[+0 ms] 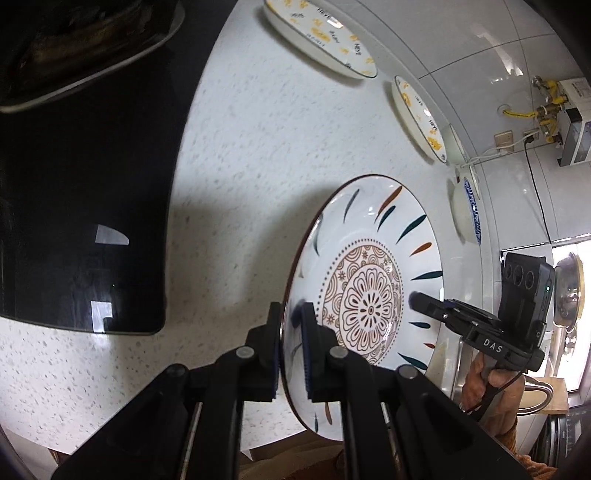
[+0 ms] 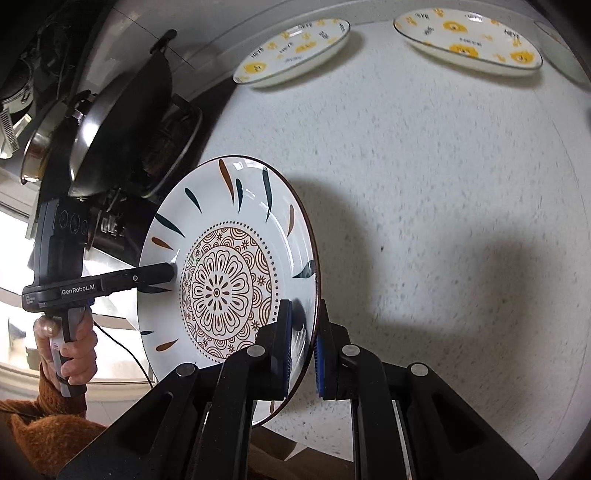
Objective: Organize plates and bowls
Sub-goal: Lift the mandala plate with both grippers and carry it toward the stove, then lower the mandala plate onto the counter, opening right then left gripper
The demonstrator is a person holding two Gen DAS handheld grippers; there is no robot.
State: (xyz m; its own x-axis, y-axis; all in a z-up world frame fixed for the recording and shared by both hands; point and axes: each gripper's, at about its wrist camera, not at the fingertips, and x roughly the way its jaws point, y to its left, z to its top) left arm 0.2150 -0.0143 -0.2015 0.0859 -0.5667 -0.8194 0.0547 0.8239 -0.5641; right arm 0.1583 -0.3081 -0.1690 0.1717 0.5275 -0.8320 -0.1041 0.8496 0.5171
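In the left wrist view the yellow-patterned plate (image 1: 321,35) at the top is cut off by the picture's edge. The black stove top (image 1: 85,184) runs out of the left side. A blue-rimmed bowl (image 1: 466,212) shows only edge-on. The lettering on the plates is too small to read; the table (image 2: 443,221) is blurred.

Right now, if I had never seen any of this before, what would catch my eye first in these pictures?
First the big patterned plate, held up on edge above the speckled counter, with the left gripper and the right gripper each clamped on opposite sides of its rim. Next, two yellow-printed plates lie flat at the counter's far edge by the tiled wall, and dark pans crowd the stove beside it.
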